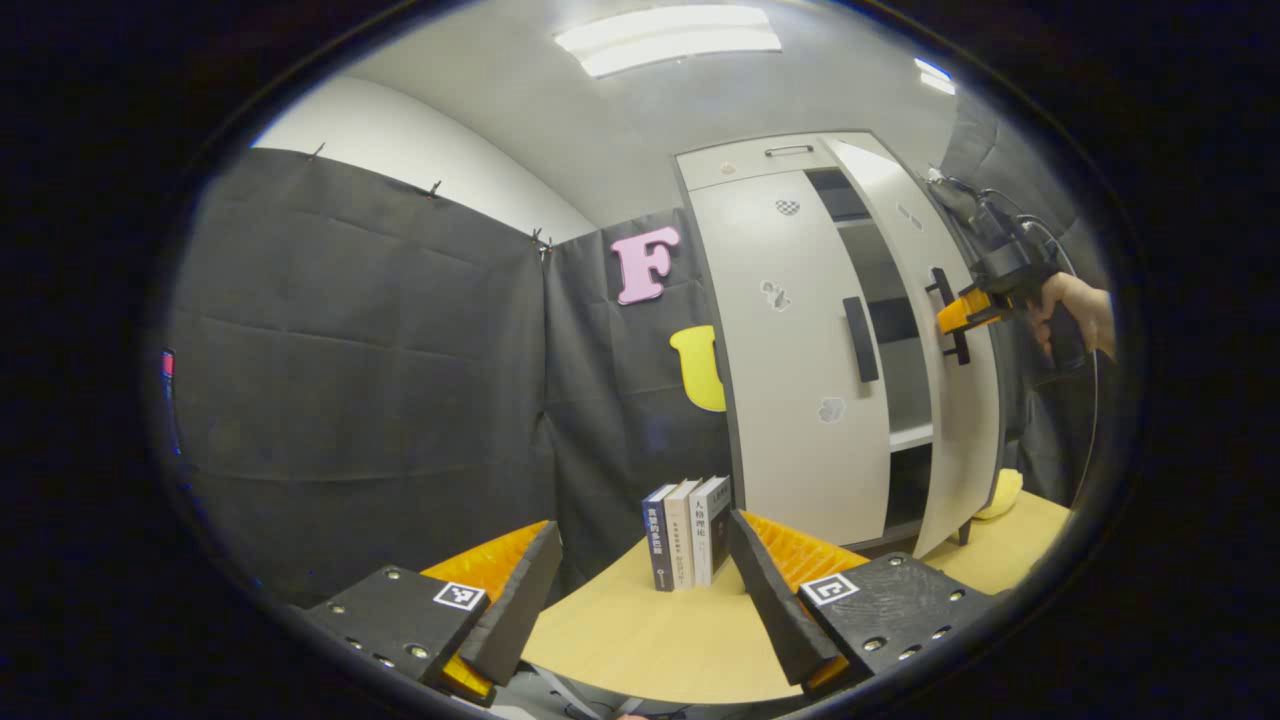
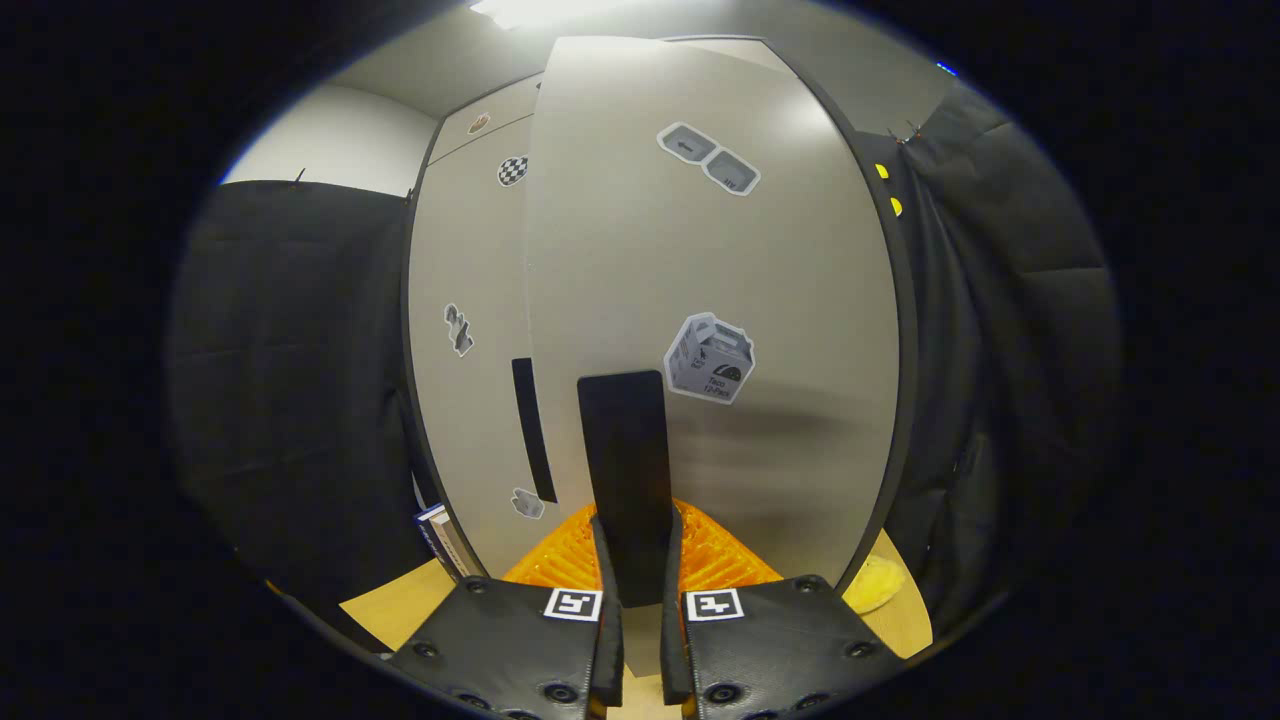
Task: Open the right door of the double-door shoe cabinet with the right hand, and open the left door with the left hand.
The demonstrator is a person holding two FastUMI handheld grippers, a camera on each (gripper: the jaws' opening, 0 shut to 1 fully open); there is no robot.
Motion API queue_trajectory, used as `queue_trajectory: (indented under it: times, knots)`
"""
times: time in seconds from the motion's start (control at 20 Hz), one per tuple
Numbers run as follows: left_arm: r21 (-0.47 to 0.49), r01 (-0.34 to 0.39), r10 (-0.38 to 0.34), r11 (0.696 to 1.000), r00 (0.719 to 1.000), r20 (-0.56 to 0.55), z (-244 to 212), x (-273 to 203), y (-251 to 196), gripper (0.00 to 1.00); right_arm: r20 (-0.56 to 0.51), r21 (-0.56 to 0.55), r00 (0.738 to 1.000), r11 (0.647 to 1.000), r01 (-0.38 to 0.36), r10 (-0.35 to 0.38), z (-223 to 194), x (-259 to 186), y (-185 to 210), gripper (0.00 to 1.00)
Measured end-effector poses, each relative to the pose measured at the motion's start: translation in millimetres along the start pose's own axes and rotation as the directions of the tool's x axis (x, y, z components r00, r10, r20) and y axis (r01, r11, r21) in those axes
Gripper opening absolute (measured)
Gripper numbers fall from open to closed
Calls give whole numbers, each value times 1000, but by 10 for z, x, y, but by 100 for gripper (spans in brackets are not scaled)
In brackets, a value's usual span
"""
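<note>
On wooden table point(image 1: 640, 640) — books point(image 1: 687, 532) | cabinet point(image 1: 790, 360) beside black cloth point(image 1: 360, 350)

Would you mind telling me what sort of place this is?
Probably a staged recording booth, not a home: black cloth walls, a white double-door cabinet standing on a wooden table, and three books beside it.

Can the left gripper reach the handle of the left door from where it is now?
Probably yes. The left gripper is open, and nothing stands between it and the left handle. The books sit lower, on the table.
</note>
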State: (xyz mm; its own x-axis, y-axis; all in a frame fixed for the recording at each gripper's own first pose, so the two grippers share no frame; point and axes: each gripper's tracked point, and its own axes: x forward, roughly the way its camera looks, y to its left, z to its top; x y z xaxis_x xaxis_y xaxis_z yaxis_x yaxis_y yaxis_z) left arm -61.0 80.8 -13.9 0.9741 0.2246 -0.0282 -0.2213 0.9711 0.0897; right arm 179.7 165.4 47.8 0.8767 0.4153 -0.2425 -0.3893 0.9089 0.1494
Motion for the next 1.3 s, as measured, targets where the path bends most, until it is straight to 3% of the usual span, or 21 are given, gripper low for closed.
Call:
queue_trajectory:
  times: [0.55, 0.6, 1.3]
  knots:
    - [0, 97, -97, 995, 995, 15, 88, 119, -604, 95, -17, 17, 999, 999, -42, 42, -50, -526, -308, 17]
    - [-1, 108, -108, 994, 994, 14, 83, 136, -663, 100, -17, 14, 999, 999, -42, 42, -55, -558, -336, 17]
    - [-6, 217, -217, 976, 976, 26, 155, 211, -1240, 98, -26, 8, 1000, 1000, -2, 2, -80, -961, -817, 16]
